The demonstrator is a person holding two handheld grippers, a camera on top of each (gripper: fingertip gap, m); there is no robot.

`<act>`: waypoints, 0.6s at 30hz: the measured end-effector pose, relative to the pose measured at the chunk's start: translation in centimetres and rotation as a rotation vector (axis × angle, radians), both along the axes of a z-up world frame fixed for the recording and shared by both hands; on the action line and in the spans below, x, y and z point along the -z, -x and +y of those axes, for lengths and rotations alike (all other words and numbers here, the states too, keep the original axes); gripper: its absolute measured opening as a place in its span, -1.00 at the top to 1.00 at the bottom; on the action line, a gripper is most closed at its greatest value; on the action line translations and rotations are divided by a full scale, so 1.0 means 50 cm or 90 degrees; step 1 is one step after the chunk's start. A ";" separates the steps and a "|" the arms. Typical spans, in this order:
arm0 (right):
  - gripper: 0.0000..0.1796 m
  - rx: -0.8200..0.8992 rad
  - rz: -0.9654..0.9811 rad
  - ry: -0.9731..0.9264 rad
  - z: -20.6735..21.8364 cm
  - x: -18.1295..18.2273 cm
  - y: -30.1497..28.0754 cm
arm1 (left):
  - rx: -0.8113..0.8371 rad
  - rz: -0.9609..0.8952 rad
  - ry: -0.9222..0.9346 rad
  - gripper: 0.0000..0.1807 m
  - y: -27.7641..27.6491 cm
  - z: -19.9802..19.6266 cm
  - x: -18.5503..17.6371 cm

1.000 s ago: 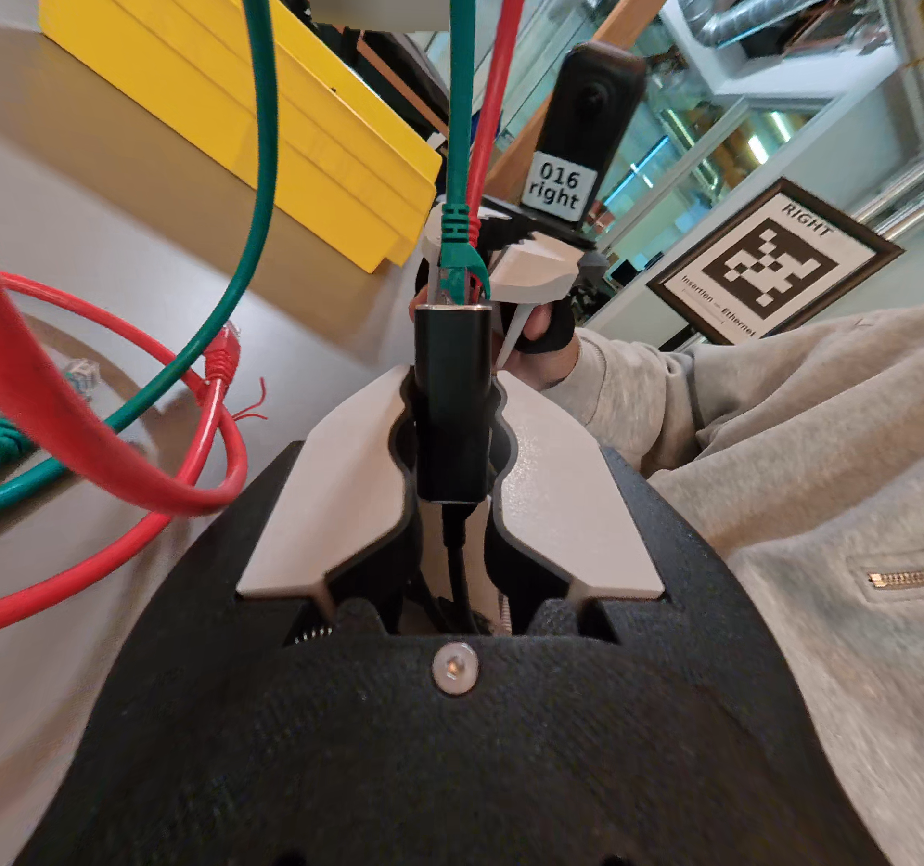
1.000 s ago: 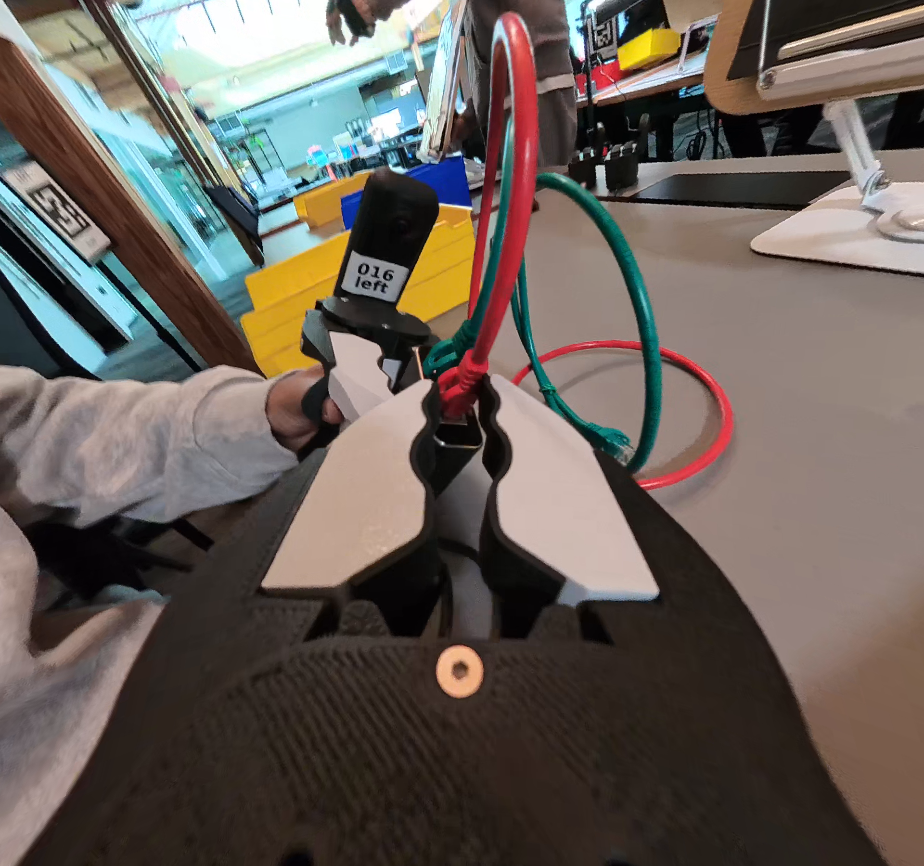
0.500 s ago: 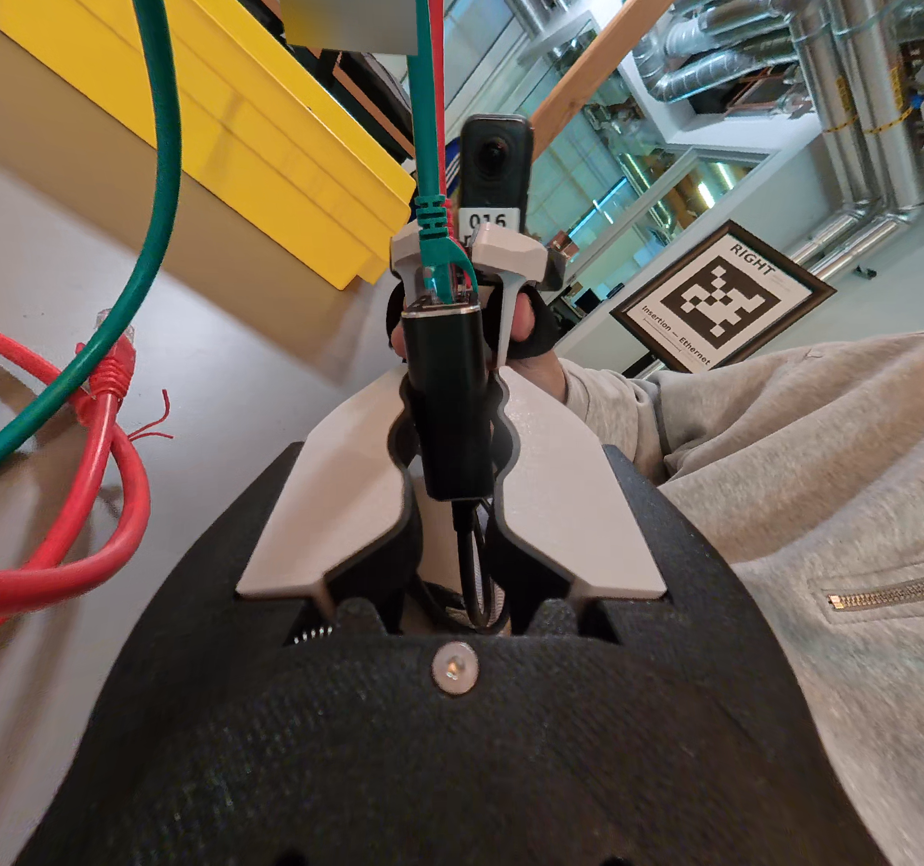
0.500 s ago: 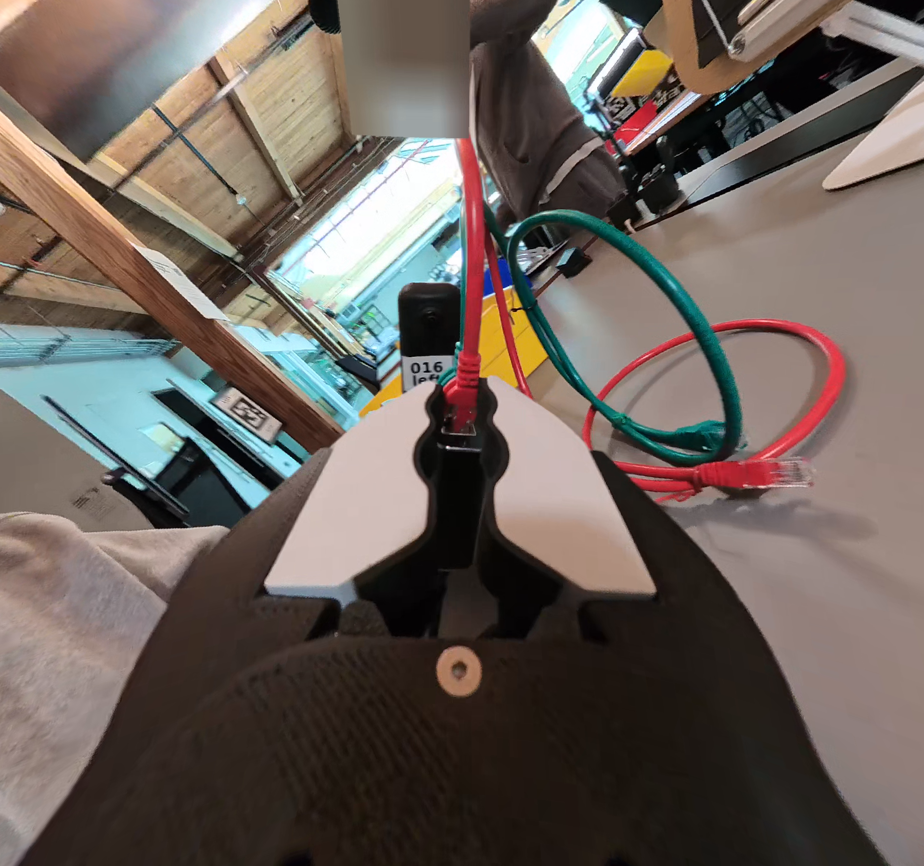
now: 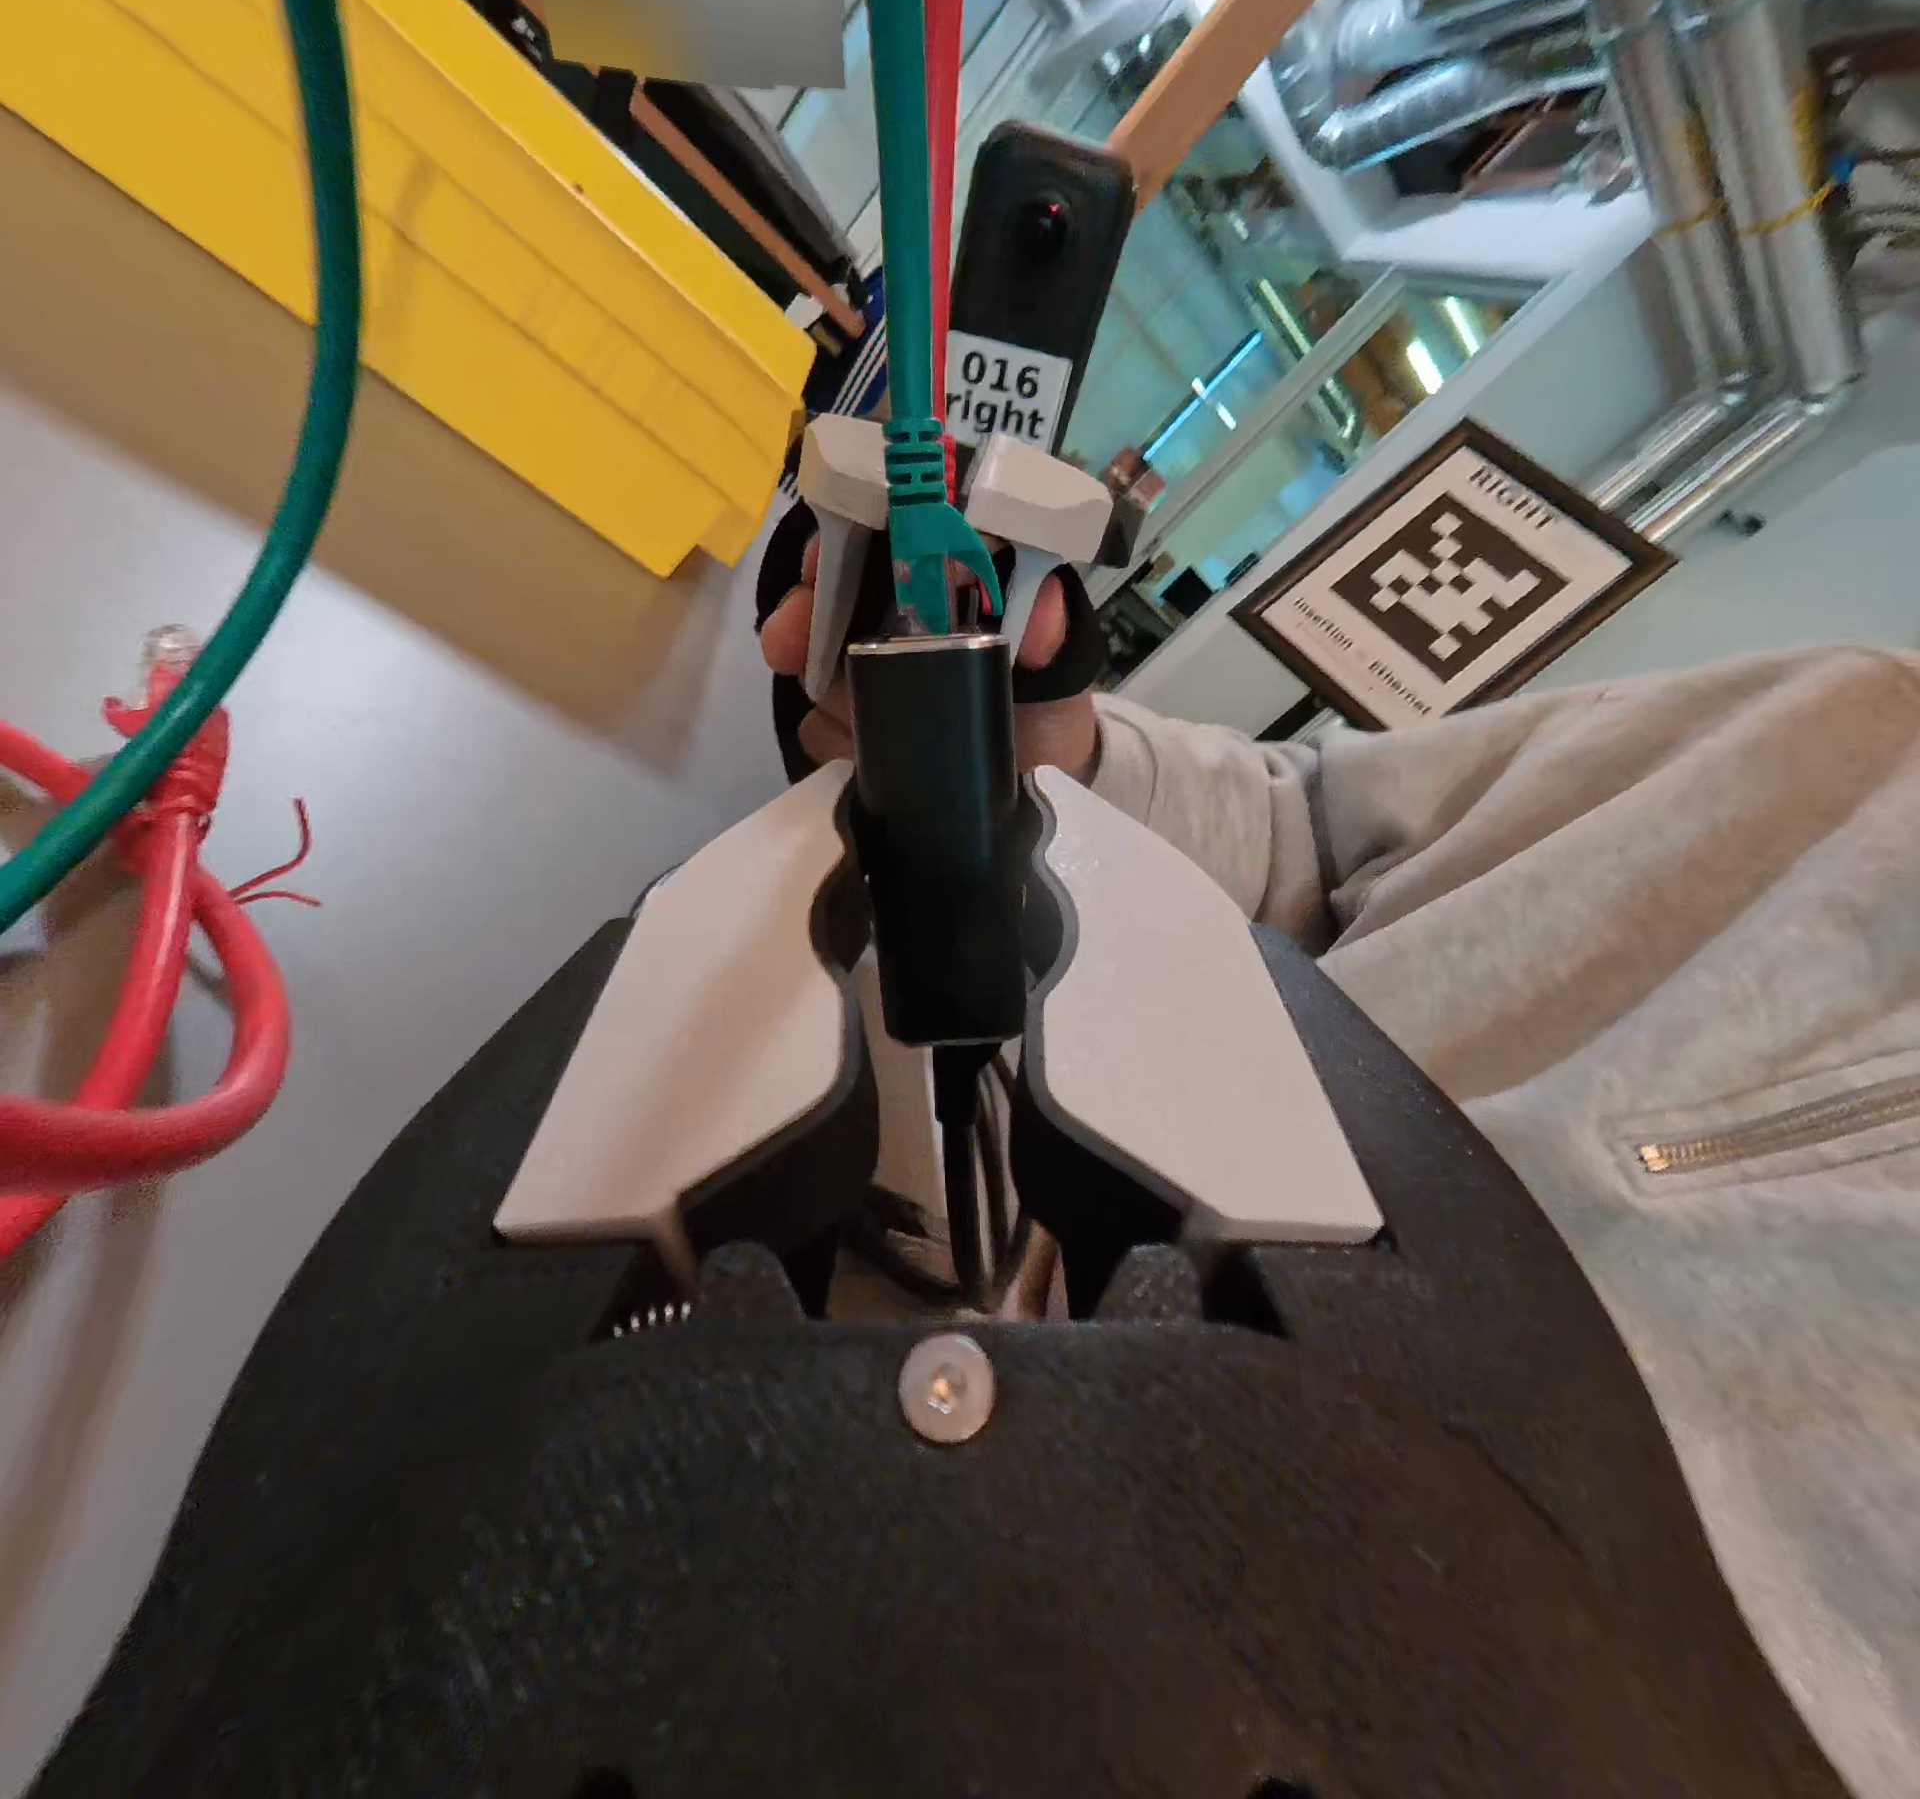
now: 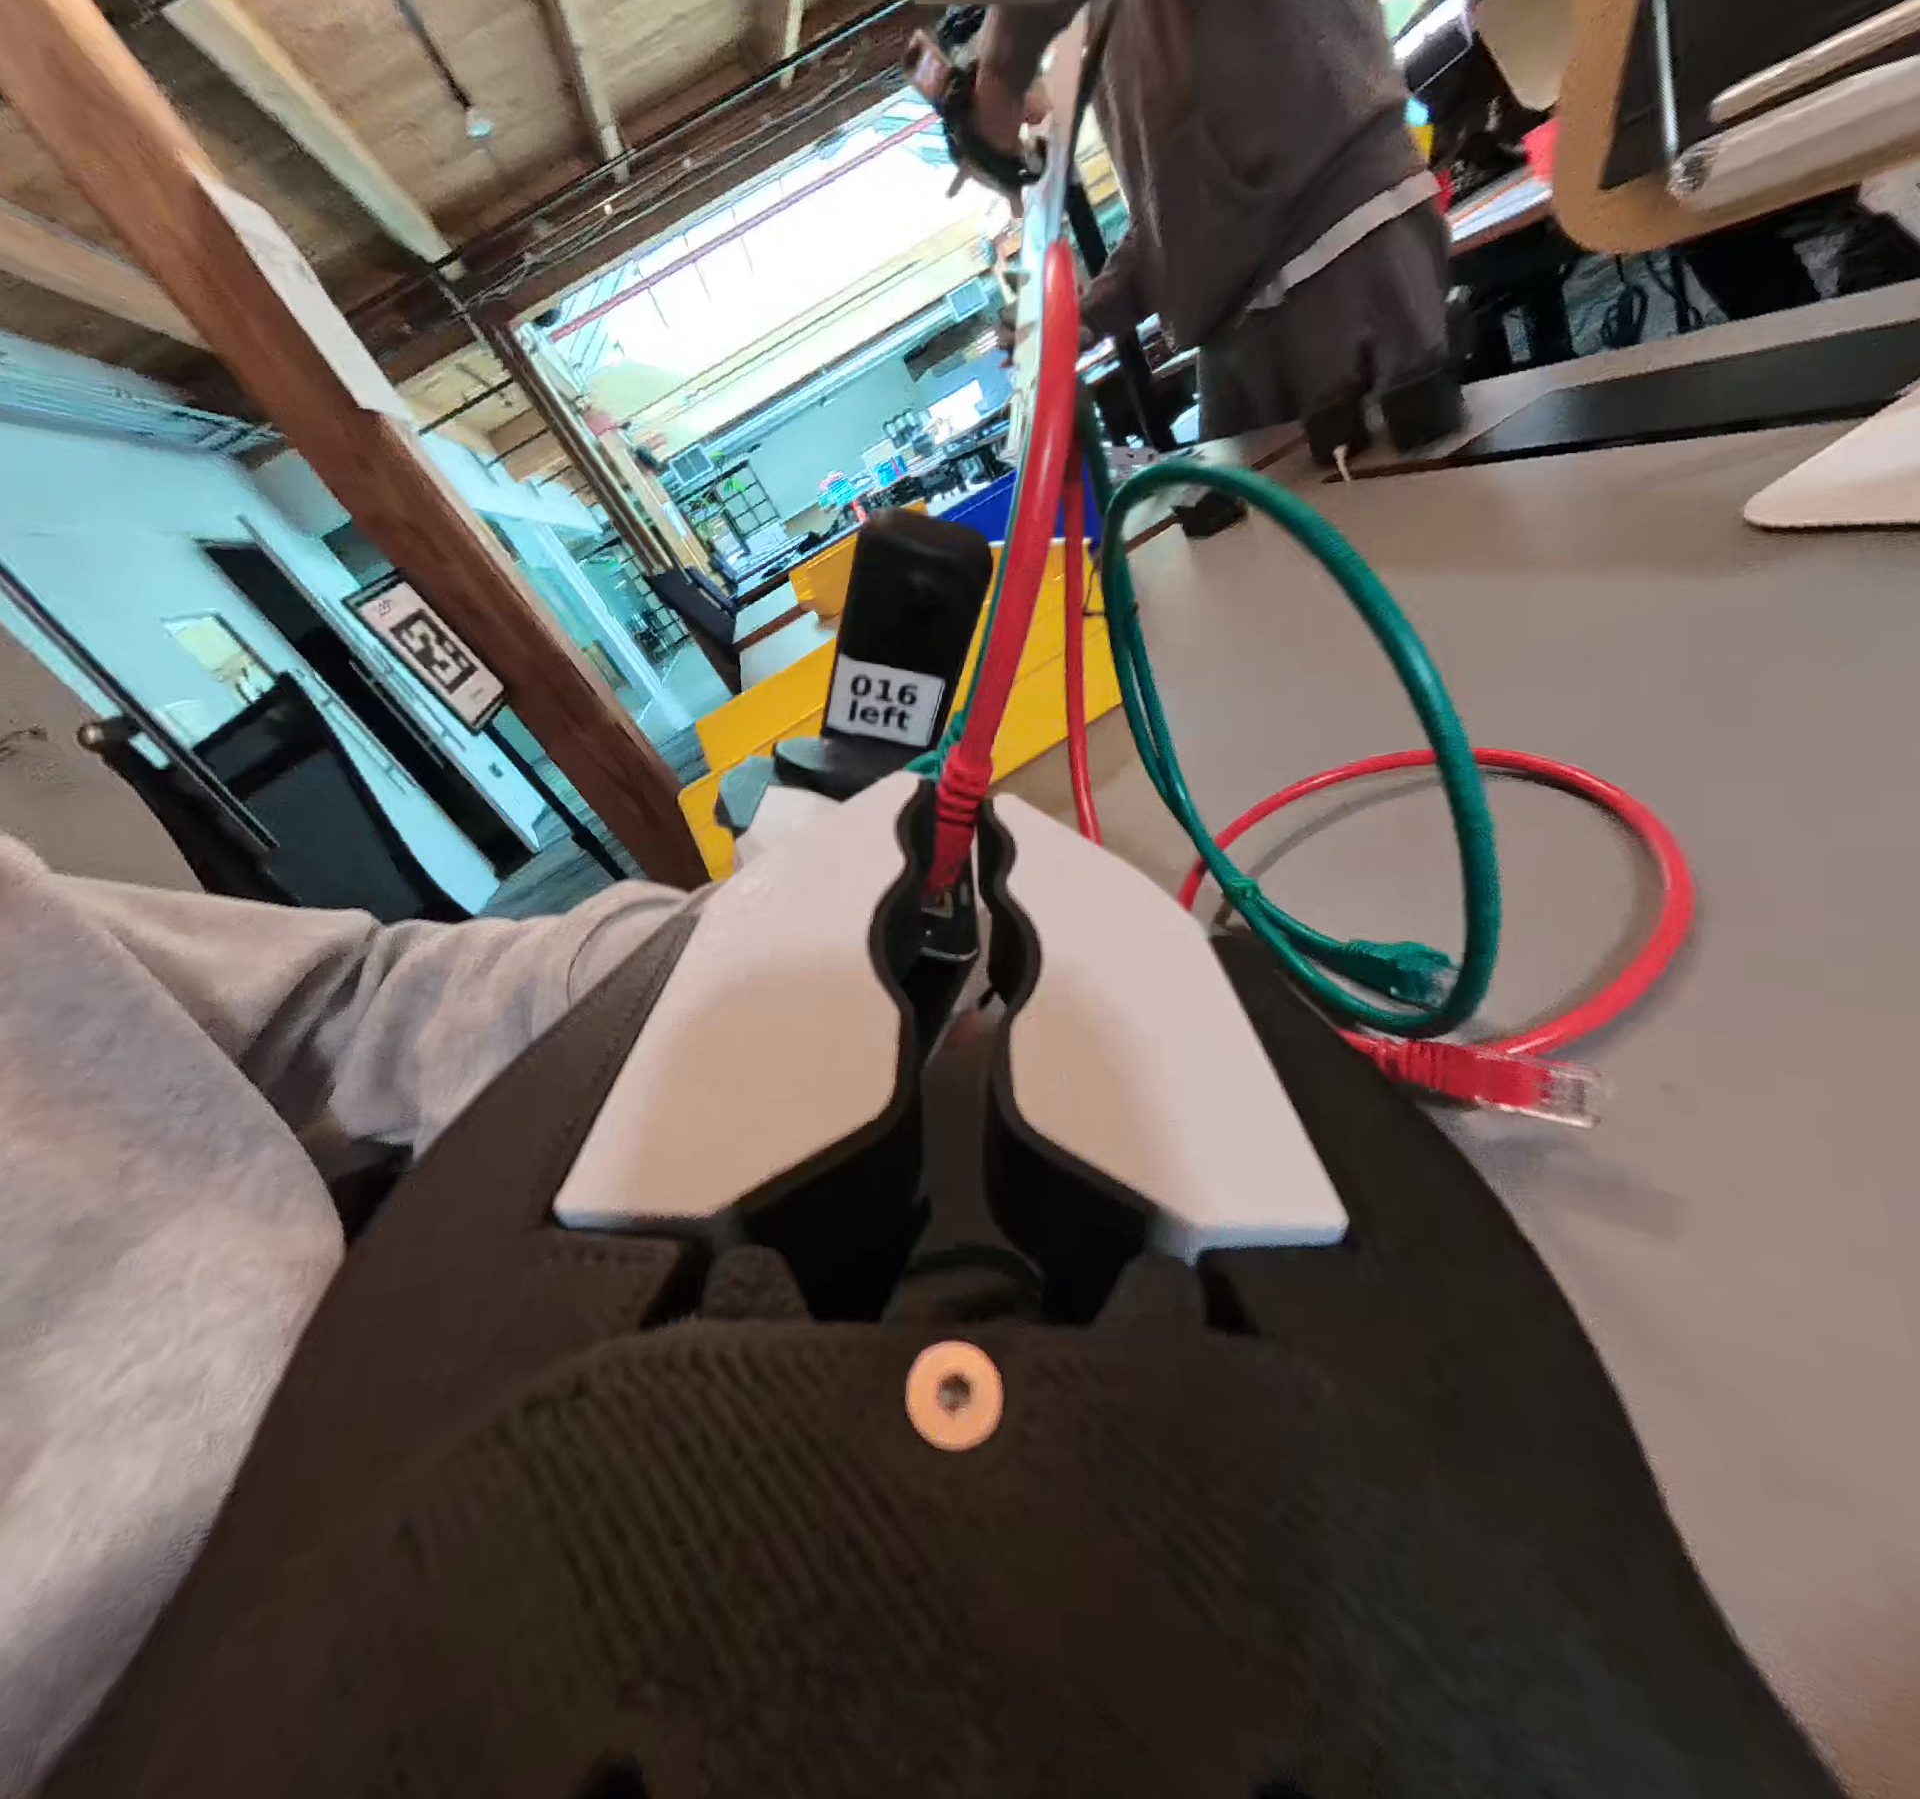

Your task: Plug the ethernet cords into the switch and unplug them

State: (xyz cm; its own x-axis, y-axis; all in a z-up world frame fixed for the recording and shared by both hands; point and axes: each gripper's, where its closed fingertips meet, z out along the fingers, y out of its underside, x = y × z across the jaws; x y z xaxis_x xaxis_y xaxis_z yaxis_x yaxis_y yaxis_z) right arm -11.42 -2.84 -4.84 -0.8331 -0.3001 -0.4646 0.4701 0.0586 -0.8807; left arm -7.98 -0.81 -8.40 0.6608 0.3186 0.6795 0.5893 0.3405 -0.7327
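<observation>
My left gripper (image 5: 935, 804) is shut on a black switch (image 5: 940, 876), which points away from it. A green ethernet plug (image 5: 920, 544) sits in the switch's far end, and its cord runs up out of view. My right gripper (image 6: 951, 814) faces the left one and is shut on a red plug (image 6: 958, 799) right at the switch's end (image 6: 940, 928). It also shows in the left wrist view (image 5: 935, 502), its fingers on either side of the plugs. I cannot tell whether the red plug is seated. Both cords loop down to the grey table (image 6: 1558, 658).
The cords' free ends lie on the table: a red plug (image 6: 1475, 1084) and a green plug (image 6: 1392, 965). Yellow bins (image 5: 520, 295) stand at the table's far edge. A framed marker sign (image 5: 1444, 575), a white monitor base (image 6: 1849, 471) and a standing person (image 6: 1268, 139) are around.
Both grippers have tilted and shifted together while keeping their holds. The cord loops and the free plugs have slid across the table.
</observation>
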 end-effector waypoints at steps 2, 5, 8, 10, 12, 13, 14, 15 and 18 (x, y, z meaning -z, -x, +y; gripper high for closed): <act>0.91 0.001 0.011 -0.026 -0.002 0.022 -0.004 | -0.005 -0.007 0.040 0.71 -0.001 -0.011 0.022; 0.71 0.011 0.016 -0.054 0.001 0.050 0.006 | -0.041 -0.021 0.097 0.70 0.010 -0.043 0.043; 0.64 0.019 0.083 -0.083 0.010 0.063 0.017 | -0.073 -0.027 0.145 0.69 0.017 -0.077 0.058; 0.58 0.030 0.172 -0.093 0.012 0.068 0.019 | -0.070 -0.022 0.196 0.69 0.013 -0.085 0.074; 0.45 0.036 0.238 -0.116 0.007 0.085 0.015 | -0.058 -0.005 0.220 0.68 0.010 -0.082 0.080; 0.40 0.029 0.240 -0.124 0.004 0.092 0.009 | -0.054 0.004 0.219 0.68 0.009 -0.079 0.079; 0.34 0.015 0.224 -0.127 0.000 0.097 0.000 | -0.049 0.009 0.213 0.68 0.009 -0.075 0.077; 0.30 0.001 0.200 -0.126 -0.003 0.097 -0.008 | -0.045 0.014 0.209 0.68 0.007 -0.072 0.077; 0.37 -0.027 0.120 -0.104 -0.004 0.075 -0.022 | -0.032 0.037 0.217 0.68 0.002 -0.064 0.074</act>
State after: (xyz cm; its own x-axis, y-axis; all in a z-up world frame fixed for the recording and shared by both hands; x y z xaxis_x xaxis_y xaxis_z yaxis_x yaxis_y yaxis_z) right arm -10.30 -3.03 -8.58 -0.8983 -0.2701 -0.3467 0.2918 0.2233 -0.9300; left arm -8.06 -4.03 -12.12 0.6727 0.5541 0.4904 0.5321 0.0983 -0.8409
